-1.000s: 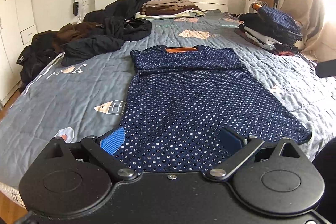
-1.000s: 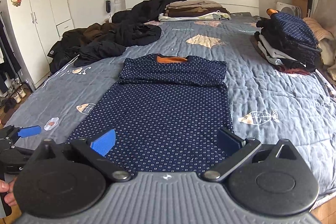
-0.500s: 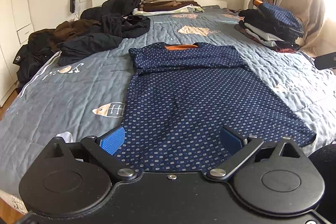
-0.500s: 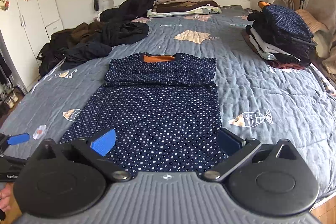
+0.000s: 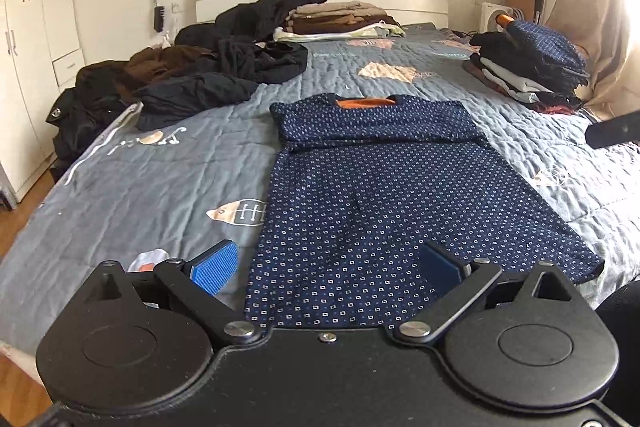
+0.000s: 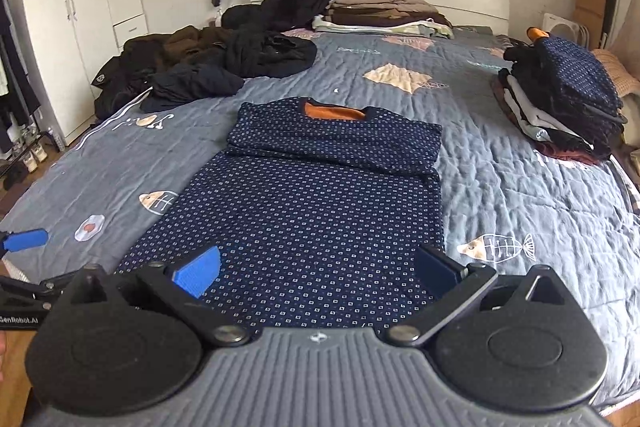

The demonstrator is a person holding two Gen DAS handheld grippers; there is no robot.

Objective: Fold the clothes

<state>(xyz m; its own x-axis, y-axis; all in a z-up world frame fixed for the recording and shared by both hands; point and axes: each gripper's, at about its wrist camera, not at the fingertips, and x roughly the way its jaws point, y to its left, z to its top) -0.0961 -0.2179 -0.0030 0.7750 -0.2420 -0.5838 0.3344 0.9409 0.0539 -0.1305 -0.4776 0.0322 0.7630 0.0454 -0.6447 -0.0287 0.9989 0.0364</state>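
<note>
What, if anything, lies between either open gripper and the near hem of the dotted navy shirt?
Nothing visible: the left gripper and right gripper both face the dotted navy shirt directly, its hem unobstructed on the grey quilt.

Navy dotted shirt [image 6: 312,203] flat on the bed [image 6: 520,195].
Right gripper [image 6: 316,269] hovers at its hem, fingers [image 6: 198,271] wide apart.

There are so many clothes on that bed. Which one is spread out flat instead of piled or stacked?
The navy dotted top with the orange collar, lying alone mid-bed. The dark heap is crumpled, and the stacks by the headboard and at the right edge are folded.
</note>
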